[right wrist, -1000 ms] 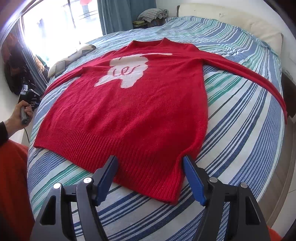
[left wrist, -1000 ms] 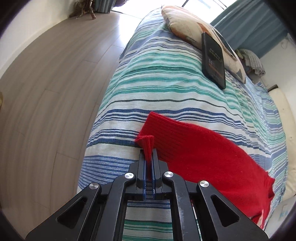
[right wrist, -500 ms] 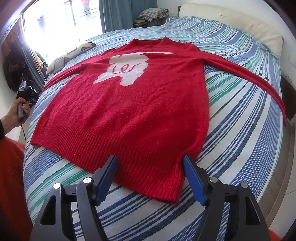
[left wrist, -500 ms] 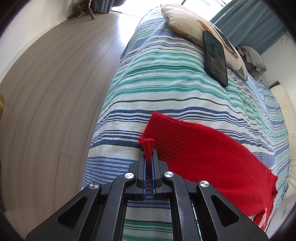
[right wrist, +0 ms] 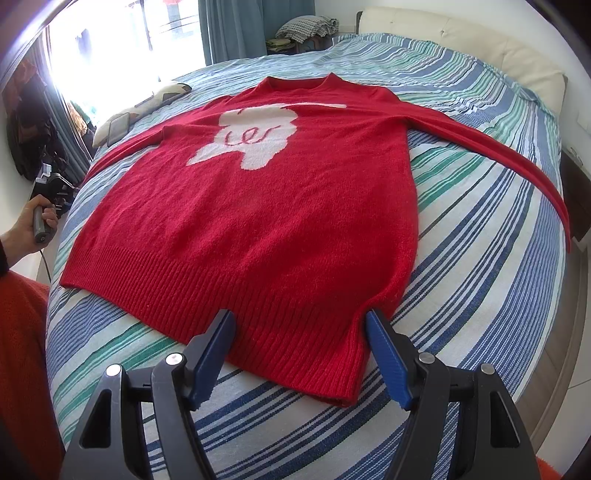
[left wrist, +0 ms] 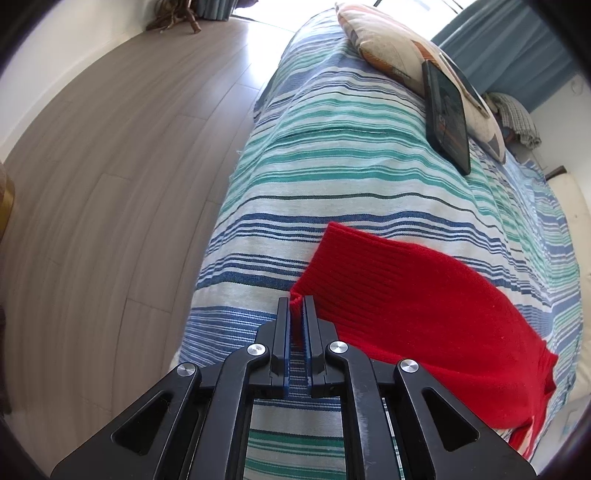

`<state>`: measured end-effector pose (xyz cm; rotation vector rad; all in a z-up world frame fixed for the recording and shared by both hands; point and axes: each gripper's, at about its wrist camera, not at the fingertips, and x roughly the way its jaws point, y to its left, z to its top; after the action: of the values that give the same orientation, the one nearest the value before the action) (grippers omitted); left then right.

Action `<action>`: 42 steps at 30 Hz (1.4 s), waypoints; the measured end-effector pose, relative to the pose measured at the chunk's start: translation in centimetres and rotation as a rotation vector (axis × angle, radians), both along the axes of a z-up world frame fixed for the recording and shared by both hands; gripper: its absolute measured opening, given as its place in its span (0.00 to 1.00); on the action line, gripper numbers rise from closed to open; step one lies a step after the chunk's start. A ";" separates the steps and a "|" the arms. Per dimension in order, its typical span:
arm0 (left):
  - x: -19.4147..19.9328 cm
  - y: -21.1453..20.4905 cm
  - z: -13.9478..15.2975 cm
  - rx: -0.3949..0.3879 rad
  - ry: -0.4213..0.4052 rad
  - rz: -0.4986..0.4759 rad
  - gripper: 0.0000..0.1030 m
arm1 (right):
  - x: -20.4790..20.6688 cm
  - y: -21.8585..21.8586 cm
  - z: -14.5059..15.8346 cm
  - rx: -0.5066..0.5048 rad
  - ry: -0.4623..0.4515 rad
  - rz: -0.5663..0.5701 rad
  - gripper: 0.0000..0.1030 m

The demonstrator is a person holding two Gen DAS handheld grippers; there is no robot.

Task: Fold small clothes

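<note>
A red knit sweater (right wrist: 280,206) with a white figure on the chest lies flat, front up, on the striped bed (right wrist: 491,280). Its sleeves are spread to both sides. My right gripper (right wrist: 300,325) is open, its blue pads over the ribbed hem near the right bottom corner. In the left wrist view my left gripper (left wrist: 296,306) is nearly shut, with a small pinch of the red ribbed corner (left wrist: 295,297) of the sweater (left wrist: 417,306) between its pads, near the bed's left edge.
A patterned pillow (left wrist: 417,62) with a dark phone (left wrist: 445,114) leaning on it lies at the far end of the bed. The wooden floor (left wrist: 103,184) drops off left of the bed. A cream headboard (right wrist: 461,44) and folded cloth (right wrist: 306,27) are beyond.
The pinched red corner has slipped lower between the left pads, which have parted slightly. The right gripper has held open over the hem.
</note>
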<state>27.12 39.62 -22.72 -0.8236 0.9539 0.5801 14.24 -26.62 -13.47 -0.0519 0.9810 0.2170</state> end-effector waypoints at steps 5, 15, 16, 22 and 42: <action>-3.9 2.7 -3.1 -0.051 0.233 0.175 0.05 | 0.0 0.0 0.0 -0.001 -0.001 0.001 0.71; -8.9 -4.8 7.7 0.129 0.059 -0.136 0.38 | -1.8 -2.7 2.8 0.068 -0.046 -0.068 0.71; -9.5 -7.3 9.1 0.155 0.028 -0.214 0.45 | -2.2 -3.4 3.4 0.072 -0.058 -0.093 0.71; -12.3 -23.8 12.0 0.201 -0.088 -0.706 0.51 | -3.4 -5.6 5.5 0.101 -0.092 -0.202 0.74; -12.4 -32.8 7.1 0.143 -0.082 -0.895 0.64 | -3.2 -9.2 1.2 0.492 0.052 -0.249 0.82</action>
<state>14.76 6.86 -15.63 -0.2288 1.0741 -0.1623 11.06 -35.87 -12.23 0.5255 0.9536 0.2253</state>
